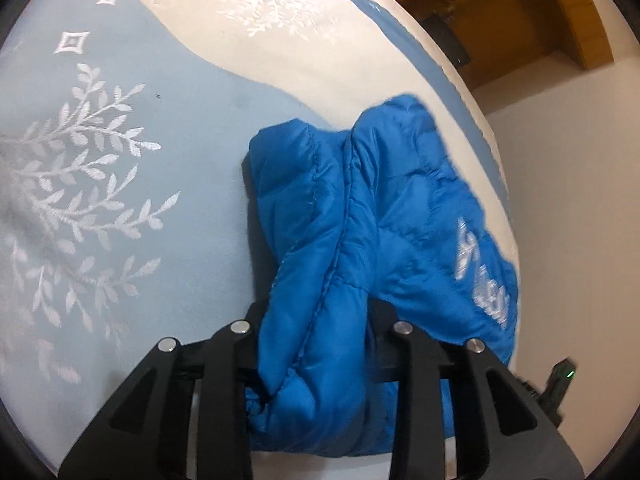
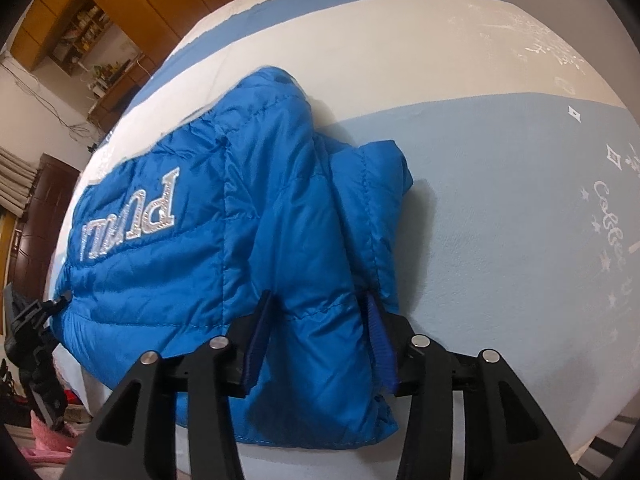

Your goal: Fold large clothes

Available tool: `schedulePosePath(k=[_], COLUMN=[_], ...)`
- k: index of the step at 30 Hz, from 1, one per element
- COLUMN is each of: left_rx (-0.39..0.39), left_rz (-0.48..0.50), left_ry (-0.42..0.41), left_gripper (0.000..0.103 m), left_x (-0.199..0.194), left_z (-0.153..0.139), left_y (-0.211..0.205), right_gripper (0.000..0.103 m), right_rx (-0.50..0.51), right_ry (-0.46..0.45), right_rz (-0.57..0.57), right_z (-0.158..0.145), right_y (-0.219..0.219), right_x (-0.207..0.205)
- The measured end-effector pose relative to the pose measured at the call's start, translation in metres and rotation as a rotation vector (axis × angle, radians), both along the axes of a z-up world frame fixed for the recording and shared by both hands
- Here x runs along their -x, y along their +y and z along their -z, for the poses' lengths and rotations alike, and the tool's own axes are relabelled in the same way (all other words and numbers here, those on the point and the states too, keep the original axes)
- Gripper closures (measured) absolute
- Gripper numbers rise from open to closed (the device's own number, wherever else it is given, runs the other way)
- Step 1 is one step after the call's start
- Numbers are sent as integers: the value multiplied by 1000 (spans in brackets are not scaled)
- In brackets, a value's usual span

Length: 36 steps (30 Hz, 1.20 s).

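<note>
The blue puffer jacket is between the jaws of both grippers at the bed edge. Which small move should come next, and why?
Probably lift the blue puffer jacket slightly with both grippers and carry its near edge over toward the far side. The left gripper and the right gripper each have a bunch of it between their jaws, and it lies bunched on the bed cover.

left claw (image 1: pixel 316 320) angled down, jaws pinching fabric; right claw (image 2: pixel 320 316) angled down, jaws astride fabric.
</note>
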<state>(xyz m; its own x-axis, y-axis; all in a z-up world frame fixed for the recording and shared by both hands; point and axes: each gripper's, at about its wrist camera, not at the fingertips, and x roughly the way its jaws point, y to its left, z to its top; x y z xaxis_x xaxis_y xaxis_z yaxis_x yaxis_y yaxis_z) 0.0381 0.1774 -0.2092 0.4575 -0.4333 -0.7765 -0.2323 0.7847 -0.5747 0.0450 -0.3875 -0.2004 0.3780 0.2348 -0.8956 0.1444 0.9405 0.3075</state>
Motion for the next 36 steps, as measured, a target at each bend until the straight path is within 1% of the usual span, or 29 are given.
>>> schedulePosePath(k=[1,3,4,6,10,12,15,16,19,22,25,28,32,36], left_rx=[-5,25,45,55,13,6,-16,-41,-79,-127,-172,-201,-216,-216], left_rz=[4,-7,-10,-11,-14,-19,-14,-2,31,79,125,159,189,215], left_ry=[9,19,22,27,24,21,-1,-17,-73,-133,-180,-209,-232,-251], left_gripper=[66,62,62,62,65,69,74,75,76,76,76,76,76,76], left_x=[-2,-6,-8,-9,-6,-7,-5,-6,-3,-1,-4,-8,-11,-7], left_z=[4,10,13,13,5,-1,-22,-34,-65,-101,-125,-141,-155,-163], left_y=[-1,-1,1,1,-5,-8,-16,-22,-40,-66,-101,-121,-146,-157], right_gripper=[56,55,55,55,54,54,54,54,54,54,54,54,54,54], right_rx=[1,-1,-4,-12,-16,-23,-33,-34,-30,-37,-47,-44,-20,-19], right_ry=[1,1,1,2,-3,-2,2,3,-6,-33,-57,-76,-97,-109], right_rz=[-1,-3,-3,-1,-6,-7,-10,-12,-21,-25,-29,-34,-44,-46], right_z=[1,3,3,5,7,6,3,2,-7,-19,-29,-40,-51,-58], right_y=[0,0,-1,-2,-4,-5,-8,-9,-10,-12,-16,-20,-22,-23], right_x=[-1,-2,-3,-5,-4,-3,-2,-3,-2,1,4,7,12,15])
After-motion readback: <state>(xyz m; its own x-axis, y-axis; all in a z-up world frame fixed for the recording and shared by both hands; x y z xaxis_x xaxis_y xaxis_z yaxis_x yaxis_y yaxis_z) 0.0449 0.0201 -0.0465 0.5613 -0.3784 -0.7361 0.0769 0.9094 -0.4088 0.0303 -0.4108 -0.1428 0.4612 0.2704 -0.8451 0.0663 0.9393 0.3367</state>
